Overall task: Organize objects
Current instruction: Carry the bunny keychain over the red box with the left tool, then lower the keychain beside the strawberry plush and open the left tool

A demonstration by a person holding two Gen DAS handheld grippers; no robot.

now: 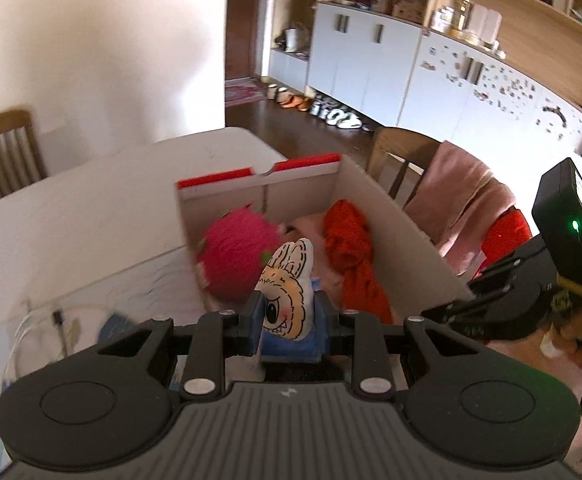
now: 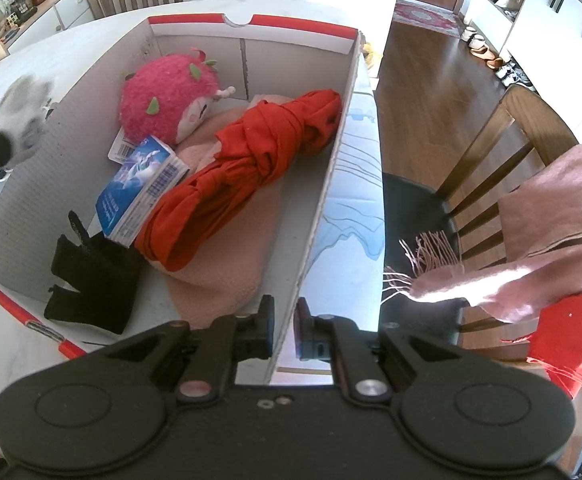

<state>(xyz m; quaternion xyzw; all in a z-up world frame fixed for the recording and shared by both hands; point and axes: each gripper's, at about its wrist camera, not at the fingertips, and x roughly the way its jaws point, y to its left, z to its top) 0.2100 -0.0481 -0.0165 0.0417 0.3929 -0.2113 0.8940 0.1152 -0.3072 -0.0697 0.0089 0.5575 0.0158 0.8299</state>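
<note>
where sunlit: white table [image 1: 91,216] (wood floor [image 2: 423,80])

An open cardboard box [image 2: 323,184] with red-edged flaps sits on the table. Inside lie a pink plush [image 2: 167,96], a knotted red cloth [image 2: 251,156] on a pink cloth [image 2: 219,276], a blue packet [image 2: 139,188] and a black item [image 2: 91,276], perhaps a pouch. A cartoon-faced toy [image 1: 287,292] is upright between blue pads.
</note>
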